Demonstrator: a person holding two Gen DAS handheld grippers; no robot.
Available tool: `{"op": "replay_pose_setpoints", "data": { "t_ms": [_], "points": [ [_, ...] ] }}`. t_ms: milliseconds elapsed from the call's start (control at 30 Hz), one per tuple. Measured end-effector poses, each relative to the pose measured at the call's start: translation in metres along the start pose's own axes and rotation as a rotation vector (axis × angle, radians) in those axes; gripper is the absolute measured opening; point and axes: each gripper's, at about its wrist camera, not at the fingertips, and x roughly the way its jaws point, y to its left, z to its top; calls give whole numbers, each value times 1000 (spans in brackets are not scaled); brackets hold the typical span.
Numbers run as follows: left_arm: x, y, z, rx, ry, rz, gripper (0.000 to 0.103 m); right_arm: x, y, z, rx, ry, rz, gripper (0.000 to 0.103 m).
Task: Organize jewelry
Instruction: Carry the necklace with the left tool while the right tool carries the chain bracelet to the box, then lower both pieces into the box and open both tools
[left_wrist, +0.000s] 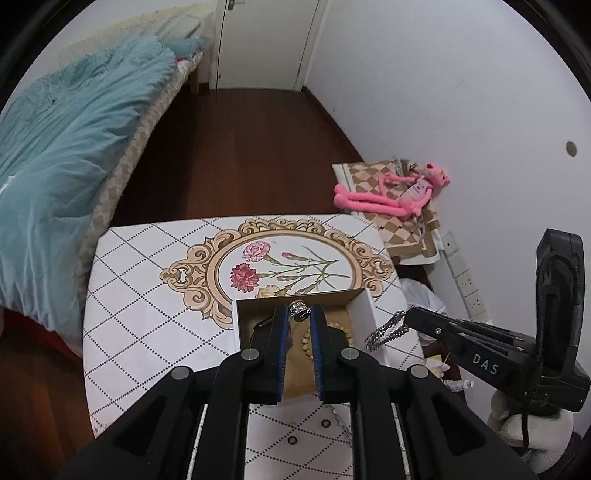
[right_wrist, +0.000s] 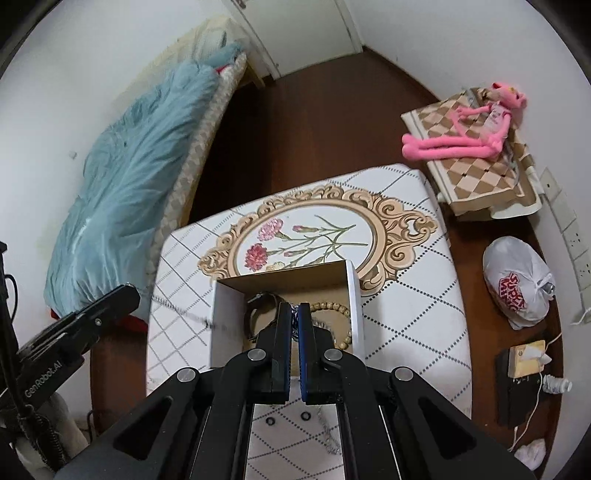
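An open box (left_wrist: 360, 308) with white walls and a brown inside stands on the flowered tablecloth (left_wrist: 147, 280). A beaded bracelet (left_wrist: 306, 345) lies in it, and the right wrist view shows the beaded bracelet (right_wrist: 332, 307) beside a dark watch (right_wrist: 258, 310). My left gripper (left_wrist: 298, 317) hovers over the box, shut on a silver ring (left_wrist: 301, 308). My right gripper (right_wrist: 294, 308) is shut on a silver chain (right_wrist: 294, 318) above the box (right_wrist: 352, 295). From the left wrist view, the right gripper (left_wrist: 406, 320) is at the box's right side and the chain (left_wrist: 384, 334) dangles in a loop.
Two small black rings (right_wrist: 270, 421) and another chain (right_wrist: 328, 435) lie on the cloth near the front. A bed with a blue blanket (left_wrist: 74, 147) is on the left. On the right floor are a pink plush toy (right_wrist: 461, 144) and a white bag (right_wrist: 517, 284).
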Motion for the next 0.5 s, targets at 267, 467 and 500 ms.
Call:
{"op": "replay_pose_setpoints", "data": {
  "t_ms": [267,467,500],
  "points": [
    [39,13,6,-60,88,50,13,54,3,24,-66,103,-52,4],
    [46,20,0,-75,78,139,74,71,-5,29,-62,140,-79,14],
    [45,22,-2,-79,68,152,80,68,-7,27,-61,129,-83,19]
  ]
}}
